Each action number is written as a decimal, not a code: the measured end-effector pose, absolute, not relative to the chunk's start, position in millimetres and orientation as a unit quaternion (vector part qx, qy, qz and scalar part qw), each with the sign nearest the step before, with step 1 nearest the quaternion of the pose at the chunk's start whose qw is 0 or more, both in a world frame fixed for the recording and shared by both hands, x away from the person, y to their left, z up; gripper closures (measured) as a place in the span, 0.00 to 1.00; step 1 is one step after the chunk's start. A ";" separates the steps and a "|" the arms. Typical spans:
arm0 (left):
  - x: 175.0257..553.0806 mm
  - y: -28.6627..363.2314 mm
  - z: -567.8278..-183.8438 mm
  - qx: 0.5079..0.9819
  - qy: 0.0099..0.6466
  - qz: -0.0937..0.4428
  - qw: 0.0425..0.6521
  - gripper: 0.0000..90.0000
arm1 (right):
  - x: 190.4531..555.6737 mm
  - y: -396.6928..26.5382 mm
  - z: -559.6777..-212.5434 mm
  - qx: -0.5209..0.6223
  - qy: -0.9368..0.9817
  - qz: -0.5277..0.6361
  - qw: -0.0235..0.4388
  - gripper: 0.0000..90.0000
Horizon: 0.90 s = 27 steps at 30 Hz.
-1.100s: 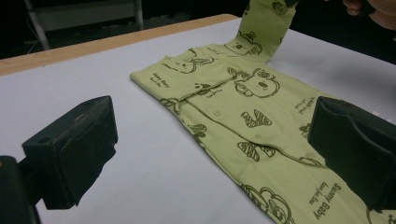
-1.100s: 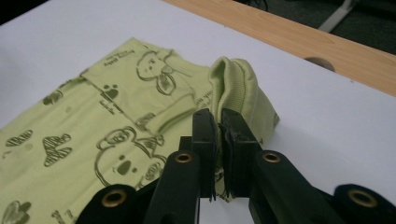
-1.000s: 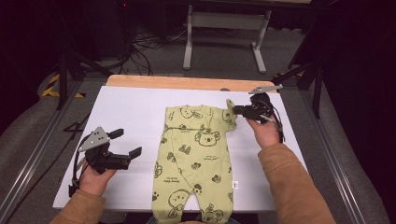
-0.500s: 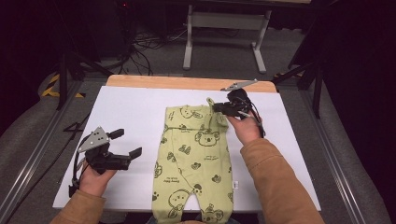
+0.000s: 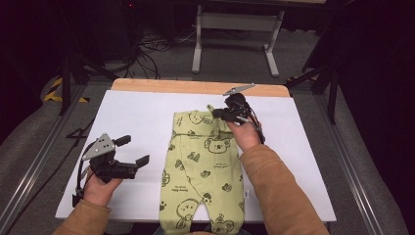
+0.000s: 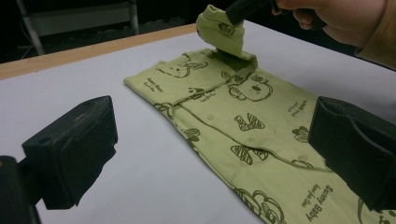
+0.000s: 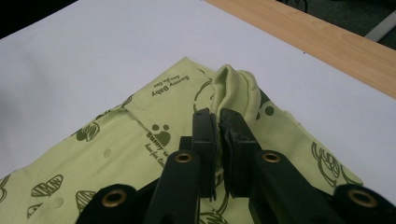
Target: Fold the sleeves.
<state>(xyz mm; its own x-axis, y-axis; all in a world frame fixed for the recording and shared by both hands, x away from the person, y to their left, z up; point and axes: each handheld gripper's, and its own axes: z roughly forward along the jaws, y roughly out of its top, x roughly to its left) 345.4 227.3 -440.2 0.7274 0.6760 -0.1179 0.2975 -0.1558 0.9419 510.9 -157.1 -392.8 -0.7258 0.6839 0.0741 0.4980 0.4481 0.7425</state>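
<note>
A light green baby romper printed with brown bears lies flat on the white table, legs toward the front edge. My right gripper is shut on the cuff of its right sleeve and holds that sleeve lifted and folded over the chest. At the front left, beside the romper, my left gripper stands open above the bare table, its jaws wide apart with nothing between them.
A wooden strip runs along the table's far edge. Beyond it are a grey frame's legs and cables on the floor. Metal rails flank the table on both sides.
My right gripper has carried the sleeve leftward, from the romper's right edge in over its chest. The left gripper has stayed where it was.
</note>
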 end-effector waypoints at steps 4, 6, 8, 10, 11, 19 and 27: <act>345.5 226.9 -440.4 0.742 0.327 0.168 0.560 0.03 | 515.6 -153.4 -397.6 0.358 0.841 0.391 0.113 0.94; 345.3 227.0 -440.4 0.743 0.327 0.168 0.560 0.03 | 516.7 -149.2 -399.7 0.357 0.842 0.389 0.111 0.94; 344.8 227.3 -440.4 0.742 0.327 0.167 0.561 0.03 | 517.5 -144.8 -401.9 0.356 0.843 0.389 0.111 0.94; 344.3 227.3 -440.2 0.742 0.327 0.167 0.561 0.03 | 518.8 -140.6 -404.9 0.356 0.844 0.386 0.109 0.94; 344.1 227.2 -440.1 0.742 0.327 0.167 0.561 0.03 | 520.0 -138.0 -407.1 0.357 0.845 0.384 0.108 0.94; 345.2 226.1 -441.5 0.745 0.326 0.162 0.559 0.03 | 526.0 -119.8 -417.1 0.361 0.847 0.376 0.098 0.94; 348.5 223.5 -442.9 0.751 0.324 0.154 0.555 0.03 | 526.2 -113.0 -417.2 0.350 0.842 0.399 0.094 0.61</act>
<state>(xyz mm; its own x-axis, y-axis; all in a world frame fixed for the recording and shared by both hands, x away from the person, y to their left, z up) 348.5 223.5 -442.9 0.7426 0.6572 -0.1289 0.3160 -0.1742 0.9326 526.2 -113.0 -417.2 -0.7367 0.6653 0.1206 0.5150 0.4365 0.7378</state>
